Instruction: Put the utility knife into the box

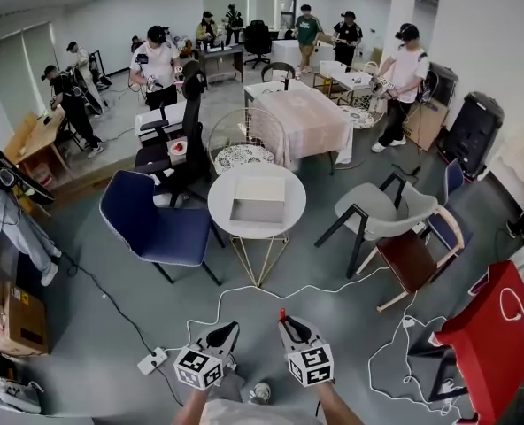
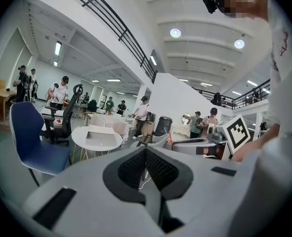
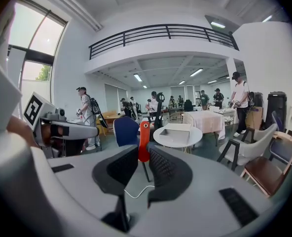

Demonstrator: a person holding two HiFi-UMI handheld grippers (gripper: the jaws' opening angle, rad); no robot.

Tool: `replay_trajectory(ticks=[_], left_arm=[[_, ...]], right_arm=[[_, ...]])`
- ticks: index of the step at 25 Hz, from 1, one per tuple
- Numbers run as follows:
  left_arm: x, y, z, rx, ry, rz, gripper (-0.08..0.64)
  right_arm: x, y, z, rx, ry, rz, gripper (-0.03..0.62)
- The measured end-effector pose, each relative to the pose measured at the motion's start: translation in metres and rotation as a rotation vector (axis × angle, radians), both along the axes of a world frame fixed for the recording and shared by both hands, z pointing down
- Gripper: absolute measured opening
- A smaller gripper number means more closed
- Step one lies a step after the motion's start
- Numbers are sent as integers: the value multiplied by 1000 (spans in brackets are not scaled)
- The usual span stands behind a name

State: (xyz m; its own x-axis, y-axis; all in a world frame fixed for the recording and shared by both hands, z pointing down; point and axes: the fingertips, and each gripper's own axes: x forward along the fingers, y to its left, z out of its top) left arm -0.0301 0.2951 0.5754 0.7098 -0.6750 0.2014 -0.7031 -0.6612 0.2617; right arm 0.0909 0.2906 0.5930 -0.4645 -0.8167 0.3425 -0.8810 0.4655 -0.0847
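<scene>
The right gripper [image 3: 143, 158] is clamping the orange knife [image 3: 144, 139] near its lower end, and the left gripper [image 2: 146, 154] is hanging closed and empty. The box [image 1: 258, 199] is sitting on the table [image 1: 219, 212], well ahead. With so little held, the knife risks pivoting or slipping during the carry, or clipping the box wall.

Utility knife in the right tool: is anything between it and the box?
Nothing solid. The utility knife, clamped in the right tool, faces open floor up to the round table holding the box; only a white cable lies across that floor.
</scene>
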Motion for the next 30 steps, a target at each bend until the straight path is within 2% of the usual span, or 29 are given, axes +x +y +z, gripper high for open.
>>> replay_trajectory(ticks=[13, 30], left_arm=[[6, -52, 11, -2, 18, 13, 12], [11, -183, 21, -36, 44, 69, 12]], right_arm=[[8, -51, 7, 11, 9, 22, 78], [7, -174, 16, -37, 41, 63, 79]])
